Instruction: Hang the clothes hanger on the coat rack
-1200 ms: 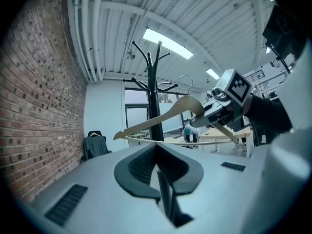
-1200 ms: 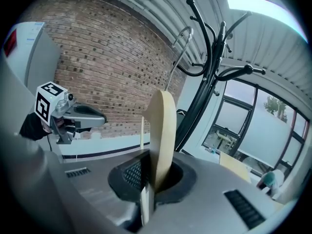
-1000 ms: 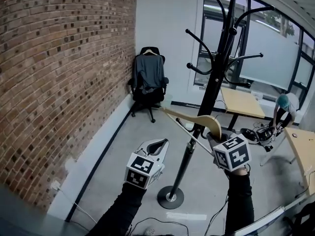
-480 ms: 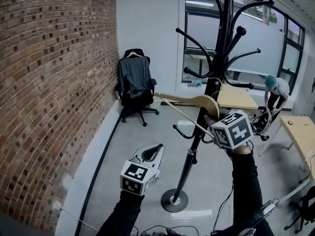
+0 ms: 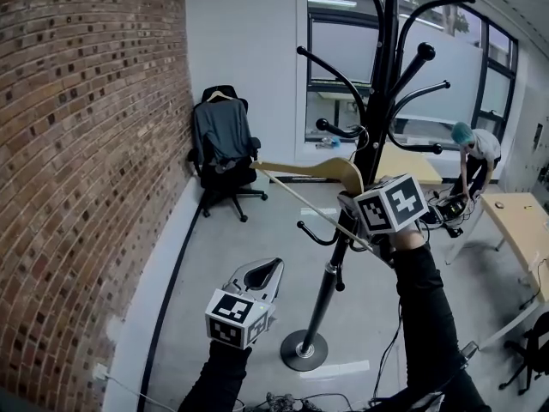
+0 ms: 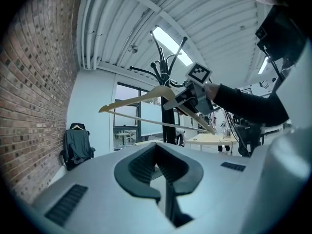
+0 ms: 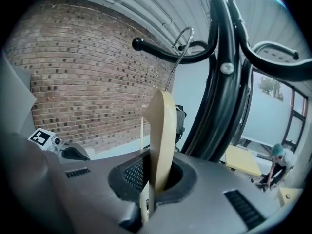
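Head view | R hand-held gripper (image 5: 348,199) clenched on hanger (image 5: 300,167), high at rack (image 5: 378,101) | L hand-held gripper (image 5: 271,269) low, clenched

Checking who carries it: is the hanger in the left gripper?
No, the hanger is clamped in the right gripper beside the coat rack, while the left gripper holds nothing.

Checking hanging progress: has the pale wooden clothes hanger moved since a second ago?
Yes. The pale wooden clothes hanger rose along the black metal coat rack, from level with its lowest hook to above it.
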Demonstrator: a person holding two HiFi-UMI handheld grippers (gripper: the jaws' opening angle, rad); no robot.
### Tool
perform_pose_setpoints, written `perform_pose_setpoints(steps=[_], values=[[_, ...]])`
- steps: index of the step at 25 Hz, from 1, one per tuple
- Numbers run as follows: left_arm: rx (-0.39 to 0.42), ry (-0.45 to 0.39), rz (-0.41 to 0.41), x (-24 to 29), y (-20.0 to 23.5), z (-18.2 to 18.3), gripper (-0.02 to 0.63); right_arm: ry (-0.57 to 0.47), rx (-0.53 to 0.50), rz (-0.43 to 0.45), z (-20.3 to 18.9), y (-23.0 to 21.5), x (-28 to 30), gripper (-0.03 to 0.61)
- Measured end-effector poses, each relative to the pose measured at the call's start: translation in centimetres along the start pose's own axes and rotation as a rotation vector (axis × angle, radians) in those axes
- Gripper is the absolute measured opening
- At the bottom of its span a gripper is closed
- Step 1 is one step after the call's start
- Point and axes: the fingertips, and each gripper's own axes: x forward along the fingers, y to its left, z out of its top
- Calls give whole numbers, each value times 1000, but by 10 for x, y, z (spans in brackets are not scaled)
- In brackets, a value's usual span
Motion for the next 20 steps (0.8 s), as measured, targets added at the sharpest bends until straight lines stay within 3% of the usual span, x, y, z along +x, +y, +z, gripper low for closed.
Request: perform_pose_setpoints(steps=[9, 17, 20], values=[[-6, -16, 4, -4, 4, -1, 8, 40, 57, 86, -6, 16, 21, 8], [-17, -16, -9, -7, 4, -4, 8, -14, 25, 78, -1, 17, 16, 9], [-13, -24, -16, -6, 1, -2, 8, -70, 37, 37, 5, 10, 6, 41]])
